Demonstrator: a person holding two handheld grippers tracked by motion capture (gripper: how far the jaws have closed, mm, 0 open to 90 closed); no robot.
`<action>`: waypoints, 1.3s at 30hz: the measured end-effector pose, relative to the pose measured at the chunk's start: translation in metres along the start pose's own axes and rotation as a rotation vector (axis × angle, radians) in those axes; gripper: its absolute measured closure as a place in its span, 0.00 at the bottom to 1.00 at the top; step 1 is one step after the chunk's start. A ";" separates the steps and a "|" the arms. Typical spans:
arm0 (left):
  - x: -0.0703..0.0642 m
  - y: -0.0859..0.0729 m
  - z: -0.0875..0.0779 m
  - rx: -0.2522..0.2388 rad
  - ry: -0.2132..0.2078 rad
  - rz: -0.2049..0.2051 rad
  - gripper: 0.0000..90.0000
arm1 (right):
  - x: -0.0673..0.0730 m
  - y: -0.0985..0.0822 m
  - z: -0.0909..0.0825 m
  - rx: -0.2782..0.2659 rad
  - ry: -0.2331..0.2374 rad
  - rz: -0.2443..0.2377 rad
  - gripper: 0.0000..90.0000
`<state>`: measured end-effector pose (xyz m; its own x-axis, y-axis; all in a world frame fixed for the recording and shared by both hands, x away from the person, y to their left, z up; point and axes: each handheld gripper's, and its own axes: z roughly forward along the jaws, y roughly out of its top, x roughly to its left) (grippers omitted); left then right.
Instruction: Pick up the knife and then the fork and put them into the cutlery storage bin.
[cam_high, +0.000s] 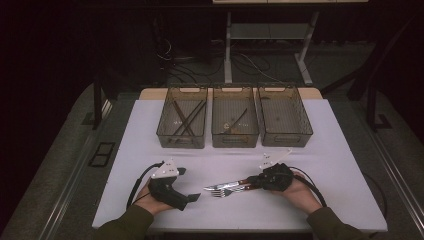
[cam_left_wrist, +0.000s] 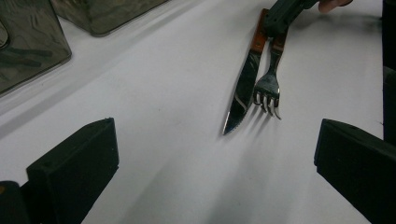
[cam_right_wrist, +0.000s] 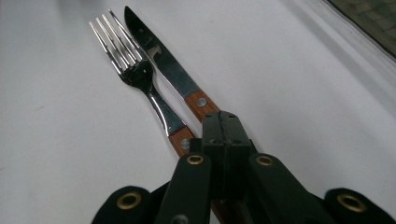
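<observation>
Fork and knife side by side on the white table

No writing can be read. The right gripper (cam_right_wrist: 223, 122) has its jaws pressed together over the wooden handles of the knife (cam_right_wrist: 164, 65) and fork (cam_right_wrist: 136, 72), though a grip on them cannot be told. The left gripper (cam_left_wrist: 215, 154) is spread wide, holding nothing, near their tips.

Own jaws: standing wide apart, nothing lying between them.
Knife (cam_left_wrist: 243, 88) and fork (cam_left_wrist: 269, 81): lying side by side on the white table (cam_left_wrist: 154, 93).
Right gripper (cam_left_wrist: 285, 11): pressing down over both handles.
</observation>
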<state>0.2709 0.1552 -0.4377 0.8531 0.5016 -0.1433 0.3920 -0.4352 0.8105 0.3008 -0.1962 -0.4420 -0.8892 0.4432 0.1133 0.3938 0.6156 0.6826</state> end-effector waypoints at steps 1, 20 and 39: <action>0.000 0.000 0.000 -0.001 -0.001 -0.001 0.00 | 0.000 0.000 0.000 0.000 0.000 -0.001 1.00; -0.001 0.000 0.000 0.002 -0.015 0.003 0.00 | 0.005 0.003 0.002 0.006 0.024 -0.052 1.00; -0.002 0.000 0.000 0.002 -0.022 0.003 0.00 | 0.009 0.001 0.002 0.019 0.061 -0.067 1.00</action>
<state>0.2695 0.1540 -0.4371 0.8615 0.4838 -0.1538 0.3904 -0.4378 0.8099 0.2938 -0.1899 -0.4414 -0.9260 0.3605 0.1124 0.3371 0.6550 0.6762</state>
